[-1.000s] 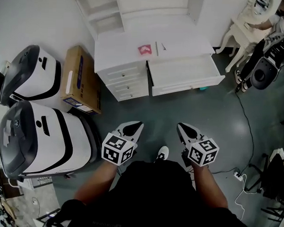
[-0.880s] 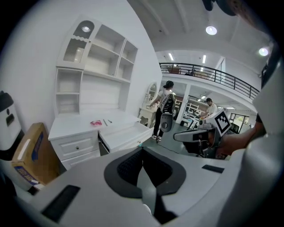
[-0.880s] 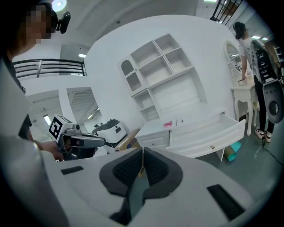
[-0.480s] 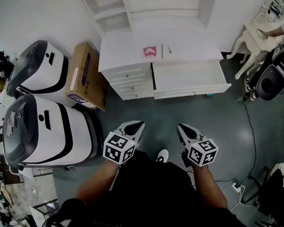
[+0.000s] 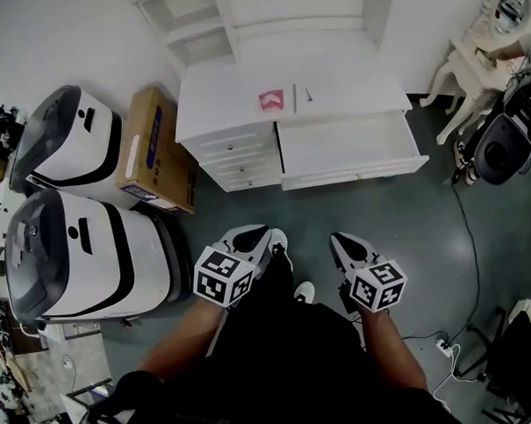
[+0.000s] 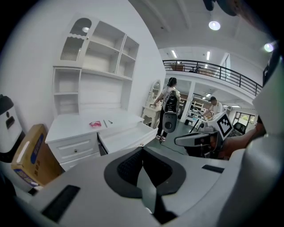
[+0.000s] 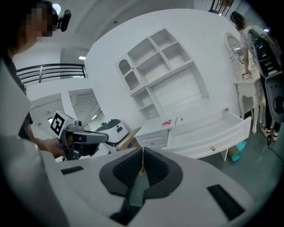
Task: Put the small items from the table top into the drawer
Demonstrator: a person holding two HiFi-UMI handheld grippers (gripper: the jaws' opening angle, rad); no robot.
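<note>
A white desk [image 5: 341,83] stands ahead with its wide drawer [image 5: 347,153] pulled open and nothing visible in it. On the desk top lie a small pink item [image 5: 270,100], a thin pen-like stick [image 5: 294,96] and a tiny dark piece [image 5: 307,94]. The pink item [image 6: 94,123] also shows in the left gripper view, and again [image 7: 167,123] in the right gripper view. My left gripper [image 5: 249,239] and right gripper [image 5: 347,246] are held low in front of the person, well short of the desk. Both are shut with nothing between their jaws.
Two white-and-black machines [image 5: 71,242] and a cardboard box [image 5: 154,149] stand left of the desk. A small drawer stack [image 5: 237,157] sits beside the open drawer. A white chair [image 5: 469,66], a black device [image 5: 501,142] and floor cables [image 5: 461,259] are at right. People stand in the background [image 6: 170,99].
The head view has shifted slightly, so the desk sits a little lower and to the left. A shoe now shows by the left gripper. Both grippers stay shut in place.
</note>
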